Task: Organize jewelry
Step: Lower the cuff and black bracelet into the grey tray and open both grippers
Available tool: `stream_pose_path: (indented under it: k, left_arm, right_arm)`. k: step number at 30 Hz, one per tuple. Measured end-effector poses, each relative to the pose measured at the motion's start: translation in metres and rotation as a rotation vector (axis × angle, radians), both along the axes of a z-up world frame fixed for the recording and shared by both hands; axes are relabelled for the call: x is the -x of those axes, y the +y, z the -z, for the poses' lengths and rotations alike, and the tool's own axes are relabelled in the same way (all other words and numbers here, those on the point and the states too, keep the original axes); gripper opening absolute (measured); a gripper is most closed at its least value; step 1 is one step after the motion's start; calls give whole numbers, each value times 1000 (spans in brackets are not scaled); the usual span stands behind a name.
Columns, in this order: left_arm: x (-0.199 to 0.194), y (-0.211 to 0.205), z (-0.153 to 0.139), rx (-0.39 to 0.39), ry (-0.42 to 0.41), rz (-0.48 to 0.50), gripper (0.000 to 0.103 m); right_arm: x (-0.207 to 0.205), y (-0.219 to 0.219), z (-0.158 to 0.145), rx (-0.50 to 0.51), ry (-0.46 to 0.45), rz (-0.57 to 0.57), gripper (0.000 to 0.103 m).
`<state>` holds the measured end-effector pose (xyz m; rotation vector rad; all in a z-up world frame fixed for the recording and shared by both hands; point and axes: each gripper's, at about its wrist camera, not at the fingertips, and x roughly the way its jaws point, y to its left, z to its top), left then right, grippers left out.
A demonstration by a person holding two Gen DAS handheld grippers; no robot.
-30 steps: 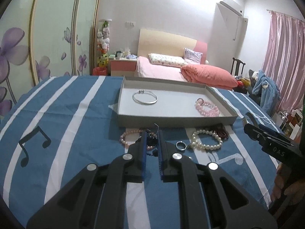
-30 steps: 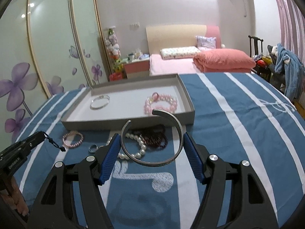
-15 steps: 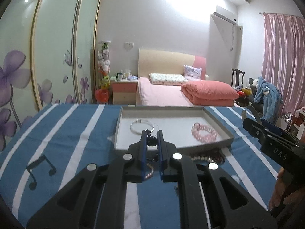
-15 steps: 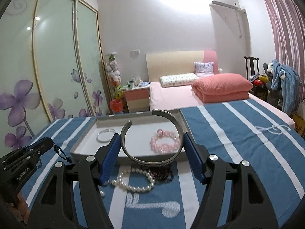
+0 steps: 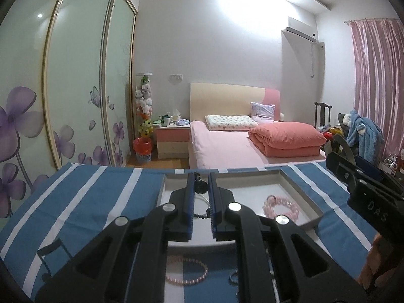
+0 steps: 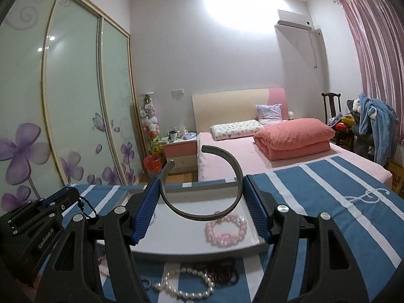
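Note:
My left gripper [image 5: 202, 186] is shut on a dark beaded necklace [image 5: 200, 189] and holds it above the grey tray [image 5: 300, 189]; its bead chain hangs below the fingers and also shows in the right wrist view [image 6: 87, 208]. My right gripper [image 6: 202, 189] is shut on a silver open cuff bangle [image 6: 202, 212], held above the tray [image 6: 202, 251]. In the tray lie a pink bead bracelet [image 6: 226, 232] [image 5: 280, 205] and a thin silver bangle, mostly hidden by the fingers.
On the blue striped cloth [image 6: 328, 202] in front of the tray lie a white pearl bracelet [image 6: 186, 285], a dark red bead bracelet [image 6: 222, 274], a small ring [image 6: 146, 283] and a thin pink bracelet [image 5: 186, 270]. A bed stands beyond.
Both grippers have risen and moved forward over the tray. The left lifted the dark necklace off the cloth. The right still holds the cuff bangle.

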<state>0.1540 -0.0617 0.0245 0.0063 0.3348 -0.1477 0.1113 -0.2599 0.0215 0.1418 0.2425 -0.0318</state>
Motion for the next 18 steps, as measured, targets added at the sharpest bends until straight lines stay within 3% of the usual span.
stream_pose_path:
  k: [9,18]
  left_arm:
    - [-35,-6,5,-2,20,-12,11]
    - [-77,-6,29,3,90,20,11]
  right_arm:
    - [-23,-2,8,-7,20,18,67]
    - [-61,-2,25,-6,119,-1,67]
